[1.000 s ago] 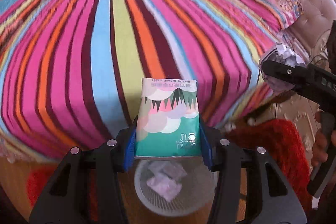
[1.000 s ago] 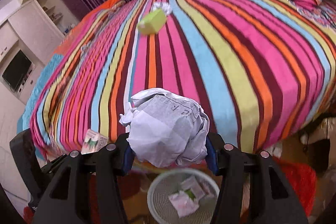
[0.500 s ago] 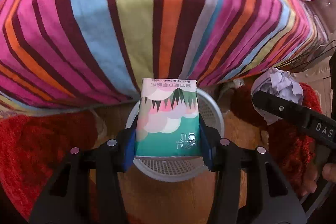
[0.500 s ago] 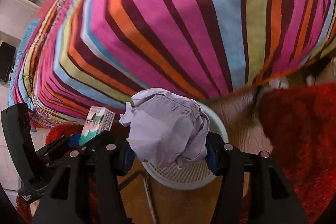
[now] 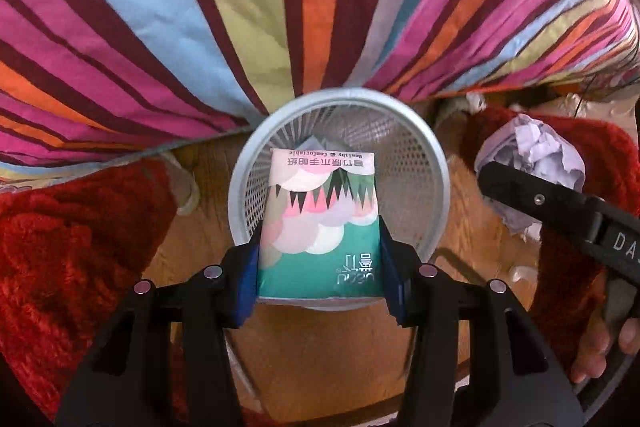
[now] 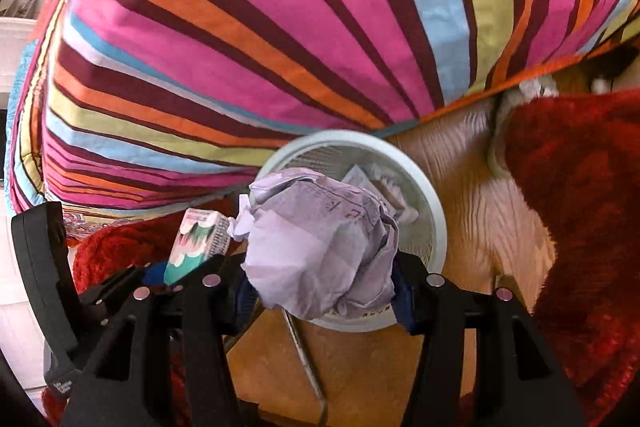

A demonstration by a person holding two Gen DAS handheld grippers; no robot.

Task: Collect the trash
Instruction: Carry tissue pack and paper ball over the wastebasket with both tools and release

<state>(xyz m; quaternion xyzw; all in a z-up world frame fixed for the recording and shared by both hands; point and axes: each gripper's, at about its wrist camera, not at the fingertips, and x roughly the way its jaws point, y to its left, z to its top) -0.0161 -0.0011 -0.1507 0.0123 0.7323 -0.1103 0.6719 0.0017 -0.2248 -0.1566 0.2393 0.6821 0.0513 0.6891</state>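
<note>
Left wrist view: left claw [image 5: 320,267] pinches tissue pack [image 5: 322,223] printed "Healthy & Comfortable" above mesh bin [image 5: 434,163]; right claw [image 6: 322,287] pinches crumpled paper [image 6: 320,243].

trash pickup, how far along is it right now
Done: some wrappers already lie in the mesh bin. In hand: the left gripper holds a tissue pack over the bin; the right gripper holds a crumpled paper ball. Left: releasing both into the bin.
</note>
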